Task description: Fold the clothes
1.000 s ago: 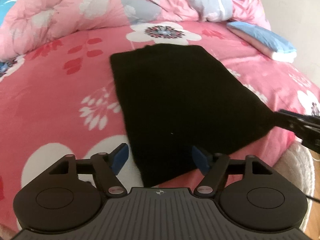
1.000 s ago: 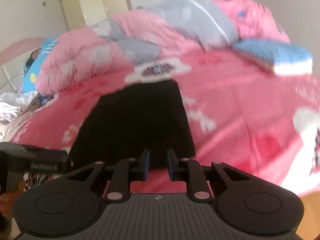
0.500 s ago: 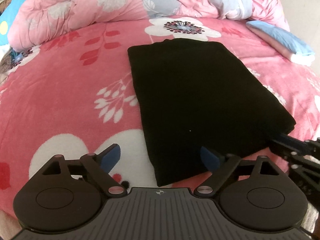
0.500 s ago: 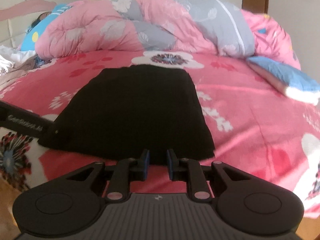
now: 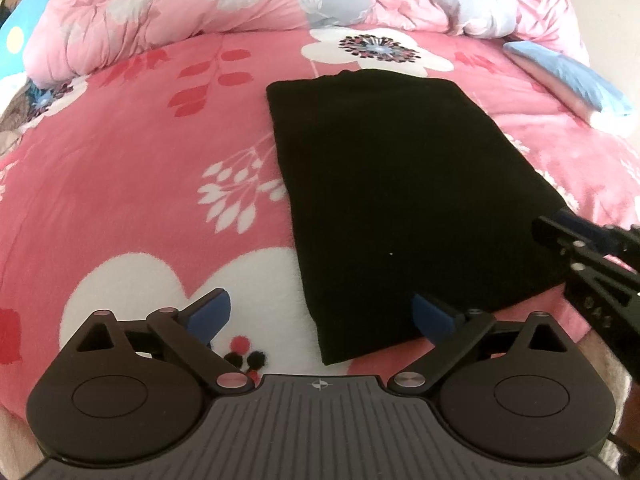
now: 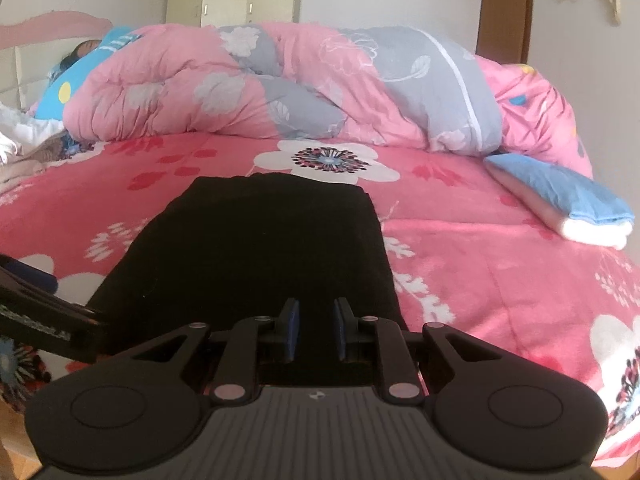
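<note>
A black garment (image 5: 400, 200) lies folded flat in a long rectangle on the pink floral bed (image 5: 140, 168), its near end just in front of both grippers. The left gripper (image 5: 320, 314) has just been opening; its jaws stand wide and empty over the garment's near left corner. The right gripper (image 6: 313, 330) has narrow jaws over the near edge; whether they pinch cloth, I cannot tell

Matt black knit cloth garment (image 5: 400, 184) on a soft fleecy bedspread (image 5: 120, 184); puffy cotton quilt (image 6: 280, 84) behind
</note>
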